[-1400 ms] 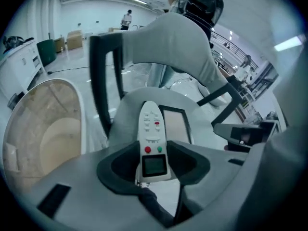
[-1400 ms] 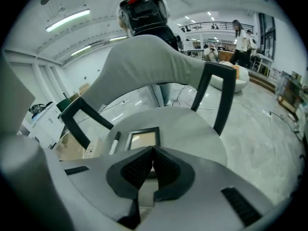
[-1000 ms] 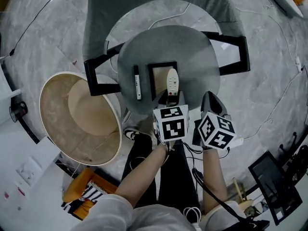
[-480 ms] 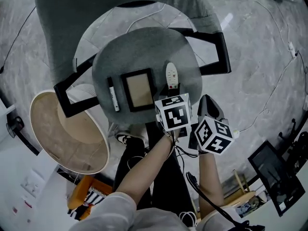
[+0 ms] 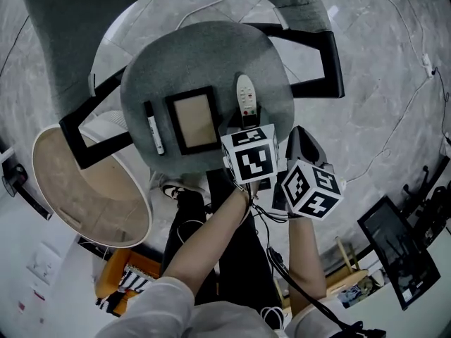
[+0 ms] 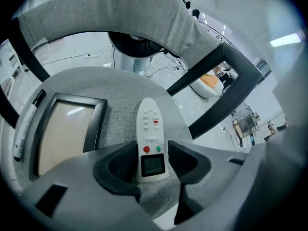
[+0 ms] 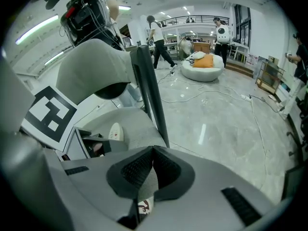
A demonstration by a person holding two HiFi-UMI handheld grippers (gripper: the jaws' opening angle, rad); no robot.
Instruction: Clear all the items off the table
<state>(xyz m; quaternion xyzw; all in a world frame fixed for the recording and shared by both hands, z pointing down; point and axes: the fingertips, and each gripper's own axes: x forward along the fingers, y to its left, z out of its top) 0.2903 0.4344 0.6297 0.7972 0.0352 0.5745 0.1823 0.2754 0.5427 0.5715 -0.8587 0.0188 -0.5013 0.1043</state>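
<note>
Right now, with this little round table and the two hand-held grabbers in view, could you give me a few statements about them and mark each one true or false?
1. A white remote lies on the round table. True.
2. The left fingers have nothing between them. False: the remote's near end lies between them, still flat on the table. They have just been opening a little wider.
3. The right fingers are closed together and hold nothing. True.
4. The marker lies between the picture frame and the remote. False: the picture frame is in the middle, with the marker on one side and the remote on the other.
</note>
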